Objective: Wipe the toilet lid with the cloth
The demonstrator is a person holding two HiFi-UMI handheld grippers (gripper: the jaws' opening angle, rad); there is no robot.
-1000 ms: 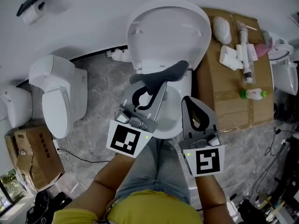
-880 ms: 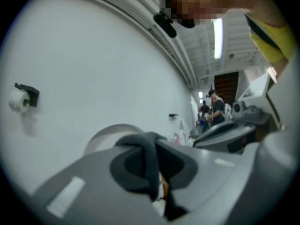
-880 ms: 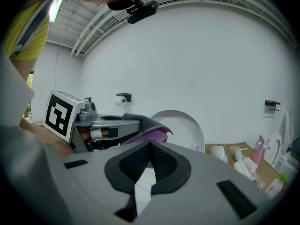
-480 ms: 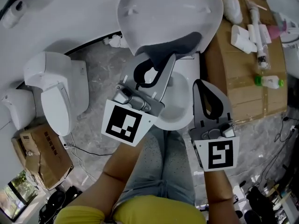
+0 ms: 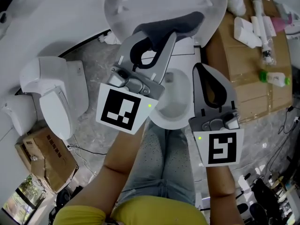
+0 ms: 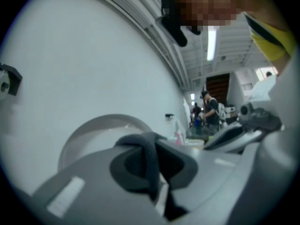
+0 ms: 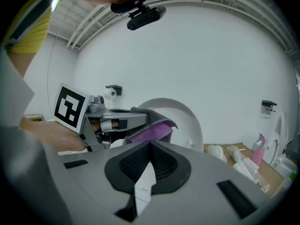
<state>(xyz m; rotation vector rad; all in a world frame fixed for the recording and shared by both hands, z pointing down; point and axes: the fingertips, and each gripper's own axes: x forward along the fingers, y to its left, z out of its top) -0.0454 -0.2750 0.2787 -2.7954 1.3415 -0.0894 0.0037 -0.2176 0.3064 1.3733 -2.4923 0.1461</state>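
Note:
The white toilet lid [image 5: 159, 3] stands raised at the top of the head view, above the open bowl [image 5: 174, 102]. My left gripper [image 5: 171, 33] is shut on a dark grey cloth [image 5: 180, 23], which drapes in front of the lid's lower part. In the left gripper view the cloth [image 6: 149, 161] is pinched between the jaws, with the lid [image 6: 89, 135] behind it. My right gripper [image 5: 198, 68] hovers over the bowl's right side, shut and holding nothing. From the right gripper view the cloth [image 7: 157, 128] shows a purple underside in front of the lid [image 7: 190, 121].
A second white toilet [image 5: 51, 95] stands to the left, with a cardboard box [image 5: 40, 156] near it. To the right, a cardboard sheet [image 5: 243, 69] carries bottles, brushes and a green-capped bottle [image 5: 274, 78]. A paper holder [image 7: 112, 91] hangs on the wall.
Both grippers have moved forward toward the raised lid and sunk a little. The cloth has stayed in the left jaws and now hangs closer to the lid.

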